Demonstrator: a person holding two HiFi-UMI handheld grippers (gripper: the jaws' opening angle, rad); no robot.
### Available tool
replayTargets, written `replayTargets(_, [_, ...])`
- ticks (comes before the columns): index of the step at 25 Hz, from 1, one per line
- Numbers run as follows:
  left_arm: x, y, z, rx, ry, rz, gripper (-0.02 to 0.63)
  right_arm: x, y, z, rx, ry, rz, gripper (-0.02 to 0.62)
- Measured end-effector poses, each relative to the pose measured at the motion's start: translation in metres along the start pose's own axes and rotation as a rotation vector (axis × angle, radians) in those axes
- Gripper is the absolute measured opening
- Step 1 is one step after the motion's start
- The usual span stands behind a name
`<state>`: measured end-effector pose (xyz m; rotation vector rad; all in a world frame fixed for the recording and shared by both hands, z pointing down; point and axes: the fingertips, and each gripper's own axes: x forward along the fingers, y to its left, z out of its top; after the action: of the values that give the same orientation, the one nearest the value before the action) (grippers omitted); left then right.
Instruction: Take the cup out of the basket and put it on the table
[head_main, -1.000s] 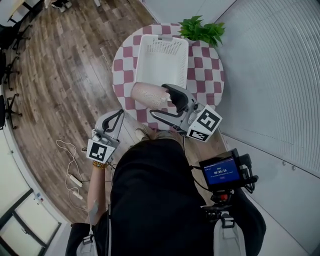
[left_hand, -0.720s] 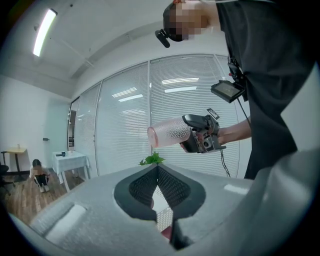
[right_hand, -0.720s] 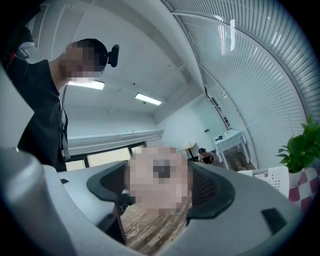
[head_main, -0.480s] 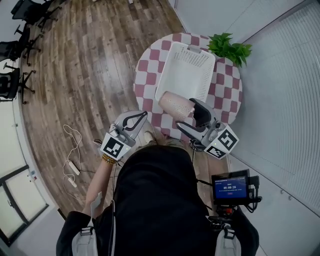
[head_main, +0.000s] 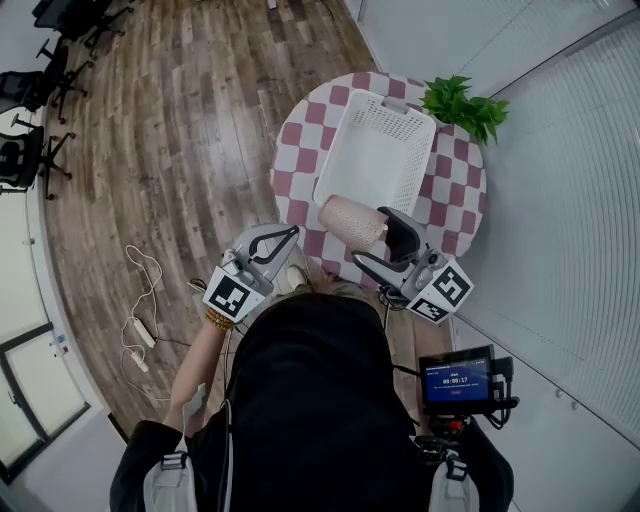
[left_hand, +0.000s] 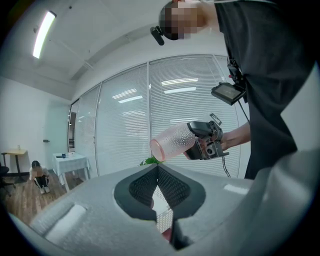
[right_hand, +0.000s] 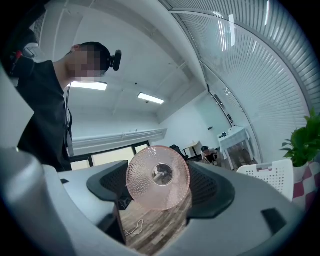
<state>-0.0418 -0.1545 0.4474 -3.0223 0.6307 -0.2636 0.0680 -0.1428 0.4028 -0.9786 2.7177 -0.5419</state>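
Note:
A pink, bumpy see-through cup (head_main: 350, 222) lies on its side in the air over the near edge of the round checkered table (head_main: 300, 160), just in front of the white basket (head_main: 338, 148). My right gripper (head_main: 372, 238) is shut on it, one finger on each side. In the right gripper view the cup's (right_hand: 157, 175) round base faces the camera between the pads (right_hand: 210, 187). The left gripper view shows the cup (left_hand: 172, 142) held level by the right gripper (left_hand: 205, 142). My left gripper (head_main: 285, 238) hangs left of the table, shut and empty, its jaws (left_hand: 157, 172) meeting at the tip.
The basket looks empty. A green plant (head_main: 462, 105) stands at the table's far right edge. A slatted glass wall runs along the right. On the wooden floor to the left lie a cable and power strip (head_main: 140, 340). Office chairs (head_main: 30, 90) stand far left.
The head view has swung, so the table sits further right in it. Both grippers keep about the same place relative to the table, and the cup stays held.

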Motion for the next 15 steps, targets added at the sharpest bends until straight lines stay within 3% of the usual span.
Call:
replayTargets(4, [0.0039, 0.005, 0.006, -0.05, -0.019, 0.031, 0.002, 0.0015, -0.0061, -0.0008, 0.024, -0.007, 0.0, 0.38])
replayTargets(15, [0.0008, 0.0056, 0.0062, -0.03, -0.009, 0.03, 0.002, -0.0008, -0.0083, 0.0052, -0.01, 0.001, -0.001, 0.379])
